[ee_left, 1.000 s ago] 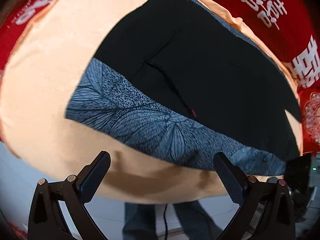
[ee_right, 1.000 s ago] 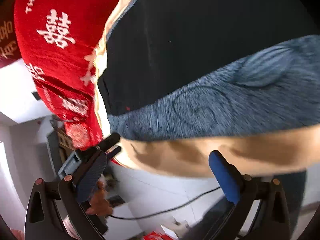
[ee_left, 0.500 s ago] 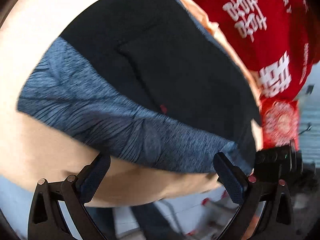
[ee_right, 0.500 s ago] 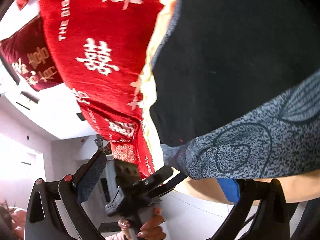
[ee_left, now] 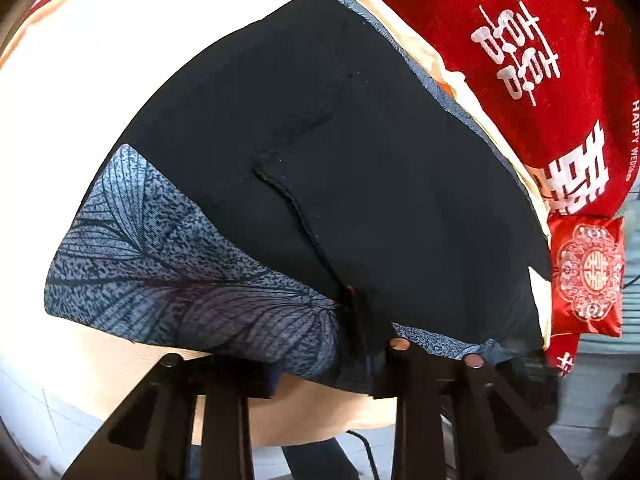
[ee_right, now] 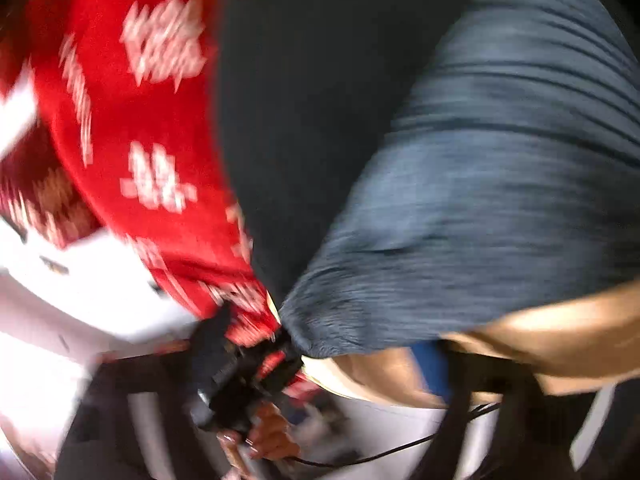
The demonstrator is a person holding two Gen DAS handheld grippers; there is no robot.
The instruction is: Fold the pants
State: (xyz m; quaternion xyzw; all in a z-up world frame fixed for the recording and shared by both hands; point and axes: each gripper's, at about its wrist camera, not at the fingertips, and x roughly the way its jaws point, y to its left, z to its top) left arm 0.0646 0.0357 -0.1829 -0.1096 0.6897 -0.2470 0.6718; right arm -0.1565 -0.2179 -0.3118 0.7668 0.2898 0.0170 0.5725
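Black pants [ee_left: 360, 152] with a blue-grey leaf-patterned band [ee_left: 168, 280] lie flat on a peach-coloured sheet [ee_left: 80, 92]. My left gripper [ee_left: 326, 364] is shut on the near edge of the pants, at the patterned band beside the drawstring [ee_left: 296, 208]. In the blurred right wrist view the pants [ee_right: 500, 200] fill the right side. My right gripper [ee_right: 280, 380] is close to the pants' corner; one blue finger [ee_right: 434, 368] shows under the sheet edge, and the blur hides whether the jaws are open or shut.
A red blanket with white characters [ee_left: 540, 60] lies along the far right of the sheet, with a small red embroidered cushion [ee_left: 586, 276] by it. The other handheld gripper and the person's hand [ee_right: 264, 436] show low in the right wrist view. White floor lies below.
My left gripper has closed on the patterned edge of the pants; it was open before. The right gripper has swung fast toward the pants' corner and its view is now blurred.
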